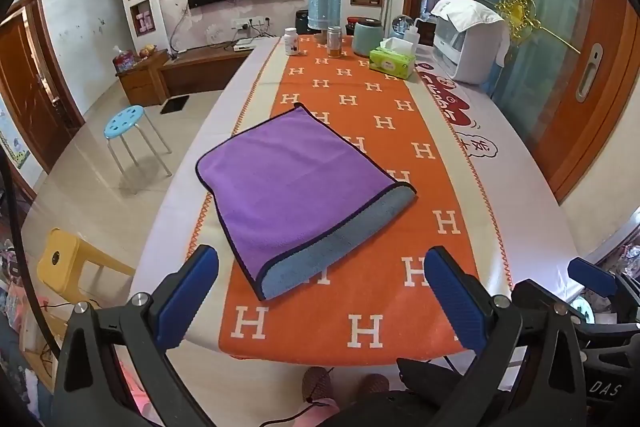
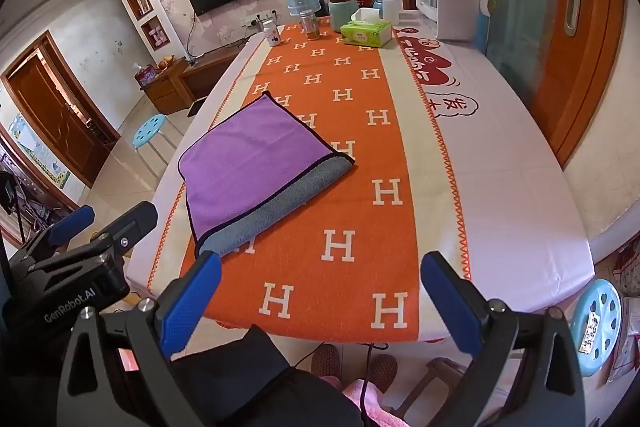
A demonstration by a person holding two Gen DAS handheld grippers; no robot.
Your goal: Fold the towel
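Both blue-padded grippers, left gripper (image 1: 320,291) and right gripper (image 2: 320,291), hang wide and empty at the near edge; the folded purple-and-grey microfibre towel (image 1: 298,189) lies ahead, angled far-left, nearer the left.

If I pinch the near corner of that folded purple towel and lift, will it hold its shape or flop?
The purple microfibre towel with dark trim will likely flop: it lies limp, with soft rounded folds. The grey underlayer peeks out unaligned, so the layers probably separate unless both are pinched. Its plush pile on the orange H-patterned table runner suggests it drags rather than slides.
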